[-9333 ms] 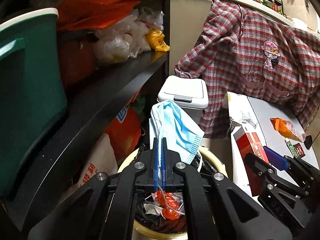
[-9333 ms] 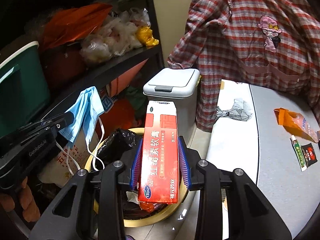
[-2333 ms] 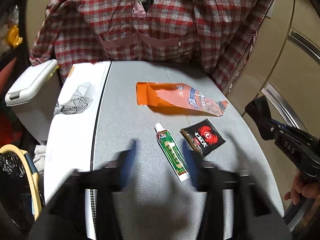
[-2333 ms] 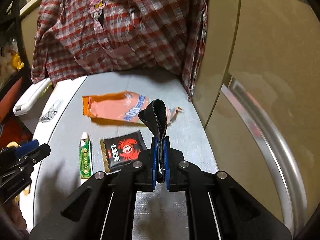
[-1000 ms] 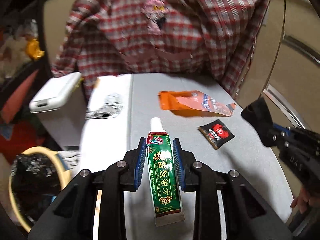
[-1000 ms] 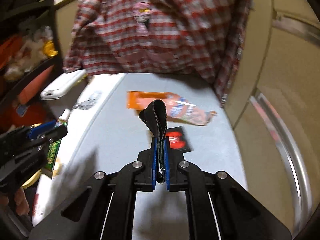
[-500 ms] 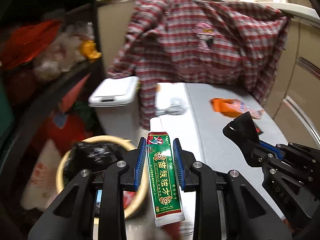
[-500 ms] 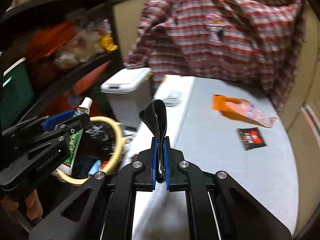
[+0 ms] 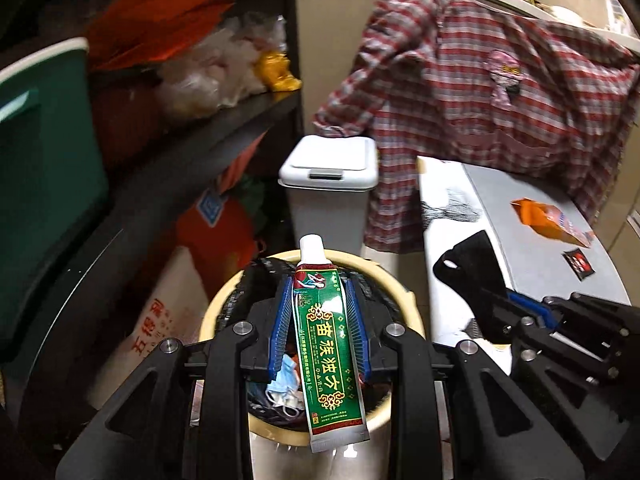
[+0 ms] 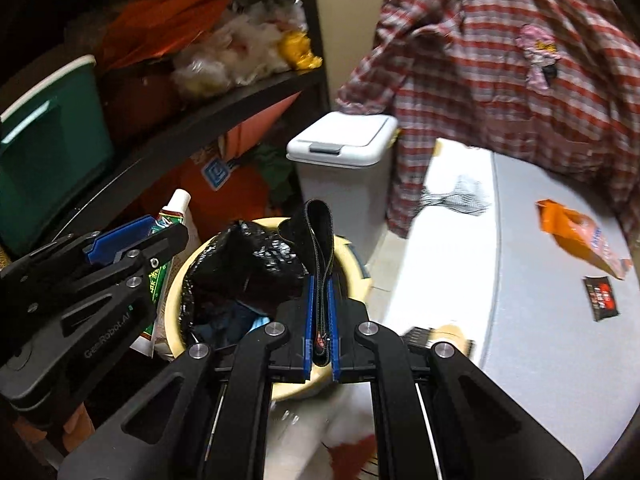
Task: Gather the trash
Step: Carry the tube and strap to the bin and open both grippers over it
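Now left claw (image 9: 318,312) grips green tube (image 9: 330,344); right claw (image 10: 320,300) pinches black strap (image 10: 318,236) (over bin (image 10: 176,292)).

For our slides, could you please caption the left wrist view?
Left gripper holds a green tube over the lined bin; two wrappers remain on the table.

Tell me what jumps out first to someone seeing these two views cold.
The green ointment tube, clamped upright in the left gripper, hangs right over the yellow-rimmed trash basket with its black liner. Beside it, the right gripper pinches a folded black strap above the same basket. Behind, a red plaid shirt drapes over the grey table, where an orange wrapper lies.
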Available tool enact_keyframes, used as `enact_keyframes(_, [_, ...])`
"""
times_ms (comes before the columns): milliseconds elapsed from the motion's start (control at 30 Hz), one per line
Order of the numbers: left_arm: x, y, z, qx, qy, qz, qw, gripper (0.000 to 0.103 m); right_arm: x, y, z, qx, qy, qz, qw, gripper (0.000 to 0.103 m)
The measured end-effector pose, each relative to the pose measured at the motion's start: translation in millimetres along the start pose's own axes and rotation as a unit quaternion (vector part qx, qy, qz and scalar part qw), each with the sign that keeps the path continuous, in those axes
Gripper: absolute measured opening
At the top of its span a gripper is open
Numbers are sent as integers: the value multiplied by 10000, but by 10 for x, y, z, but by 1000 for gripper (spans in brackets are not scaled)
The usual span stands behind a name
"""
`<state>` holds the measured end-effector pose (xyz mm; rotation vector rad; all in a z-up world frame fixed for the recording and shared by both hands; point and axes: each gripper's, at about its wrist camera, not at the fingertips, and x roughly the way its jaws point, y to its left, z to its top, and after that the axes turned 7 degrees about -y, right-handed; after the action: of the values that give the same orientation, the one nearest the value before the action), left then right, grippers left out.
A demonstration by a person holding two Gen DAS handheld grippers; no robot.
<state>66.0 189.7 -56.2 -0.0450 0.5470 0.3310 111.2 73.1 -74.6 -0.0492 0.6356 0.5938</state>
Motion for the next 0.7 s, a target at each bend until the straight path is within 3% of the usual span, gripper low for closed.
enact_keyframes(467, [411, 418, -215, -200, 323, 395, 9985, 28, 489, 237, -46, -83, 307, 123, 9994, 11])
enact_keyframes(533, [435, 465, -237, -237, 354, 399, 9983, 29, 538, 246, -51, -56, 348, 139, 9993, 15])
enact_keyframes(567, [452, 490, -254, -262, 381, 386, 9982, 29, 581, 253, -48, -31, 420, 139, 9990, 24])
enact_keyframes(600, [469, 510, -269, -277, 414, 418, 9979, 35, 604, 259, -41, -1, 452, 140, 9989, 39])
enact_keyframes(633, [486, 522, -283, -273, 456, 469, 9975, 57, 621, 265, -38, 40, 470, 140, 9988, 46])
enact_keyframes(700, [483, 546, -305, -279, 423, 714, 9962, 76, 615, 277, -26, 67, 418, 102, 9991, 52])
